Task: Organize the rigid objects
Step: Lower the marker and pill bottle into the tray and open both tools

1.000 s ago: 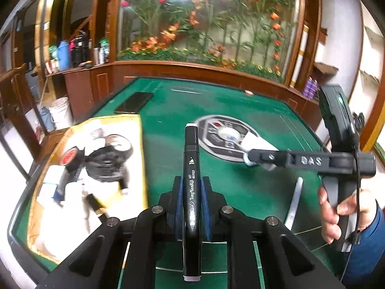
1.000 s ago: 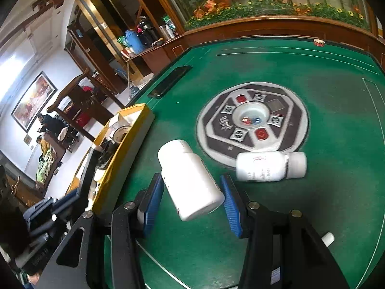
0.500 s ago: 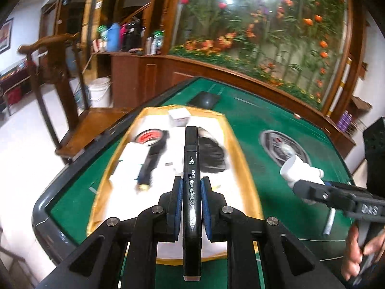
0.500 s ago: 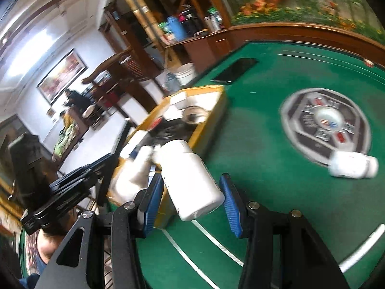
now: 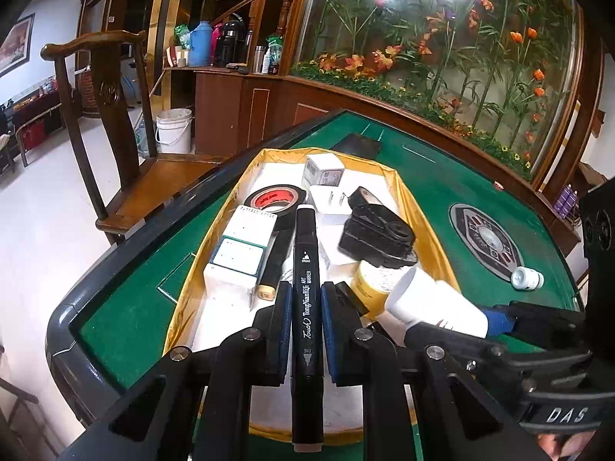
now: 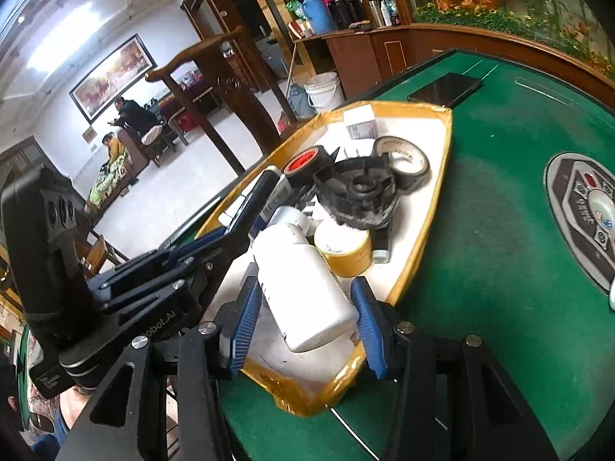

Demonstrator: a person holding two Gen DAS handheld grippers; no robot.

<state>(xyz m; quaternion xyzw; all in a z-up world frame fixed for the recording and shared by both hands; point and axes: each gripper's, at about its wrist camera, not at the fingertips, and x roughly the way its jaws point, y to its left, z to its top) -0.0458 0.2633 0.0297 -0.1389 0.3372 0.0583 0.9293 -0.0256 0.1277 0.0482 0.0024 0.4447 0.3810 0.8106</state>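
Left gripper [image 5: 303, 307] is clamped on a black art marker [image 5: 305, 269], blue pads tight on the barrel, marker running lengthwise along the fingers with its broad tip pointing out over the yellow-rimmed tray [image 5: 413, 207]. Right gripper [image 6: 307, 299] is pinching a white pill bottle [image 6: 303, 288], pads against its sides, bottle tilted with the cap end toward the tray's contents; in the left wrist view the same bottle [image 5: 434, 307] sits over the tray's right rim. Both held items hang above the near end of the tray; contact with the tray floor can't be told. Inside the tray: red-cored black tape roll [image 5: 275, 199] near the far left, white boxes [image 5: 240, 253] along the left wall, white plug adapter [image 5: 330, 203] mid-tray, black round plastic part [image 6: 355, 192] toward the right wall, yellow tape roll [image 6: 344, 247] just in front of it, second black tape roll [image 6: 401, 163] further back. Outside the tray, to its right on the green tabletop [image 6: 499, 153]: a second white bottle [image 5: 526, 279] lying at the edge of the round centre panel [image 5: 486, 240]. Dark phone [image 6: 446, 90] lies flat just beyond the tray's far end.
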